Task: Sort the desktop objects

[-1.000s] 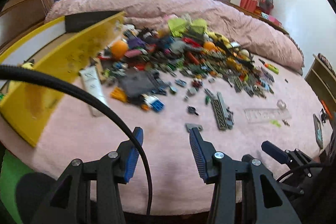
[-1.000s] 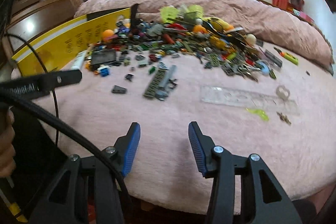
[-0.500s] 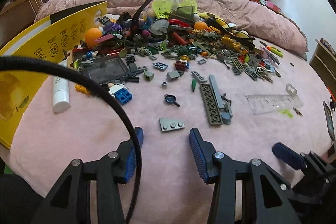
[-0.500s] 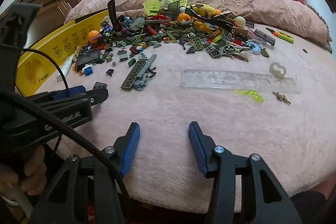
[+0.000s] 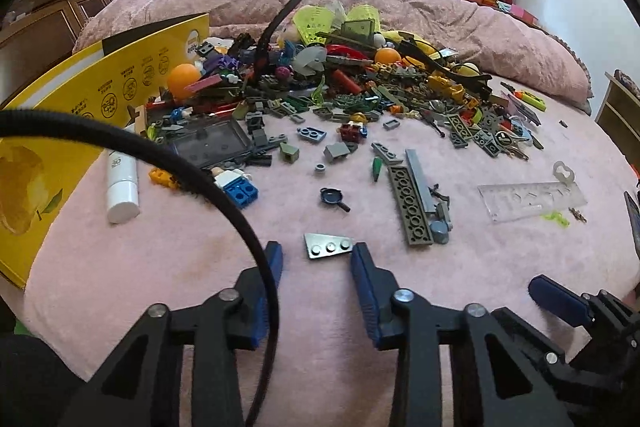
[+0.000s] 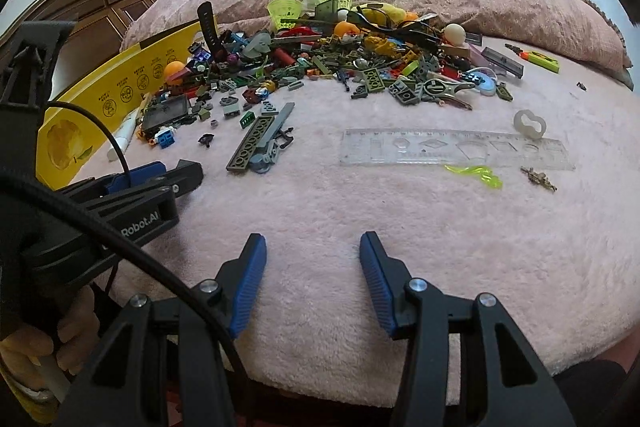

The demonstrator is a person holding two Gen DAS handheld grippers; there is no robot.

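Closing jaws — still apart — flank grey wedge plate [image 5: 329, 245], flat, three studs.

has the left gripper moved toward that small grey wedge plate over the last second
Yes. The left gripper has come forward and down to the grey wedge plate, which lay well ahead of it before. Its jaws have just been closing, flanking the plate without pressing it.

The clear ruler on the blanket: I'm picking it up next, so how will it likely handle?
The clear ruler looks thin and flat, so probably light and slightly bendy. It lies flush on the plush pink blanket, so getting under an edge may be awkward. Its smooth plastic could slip.
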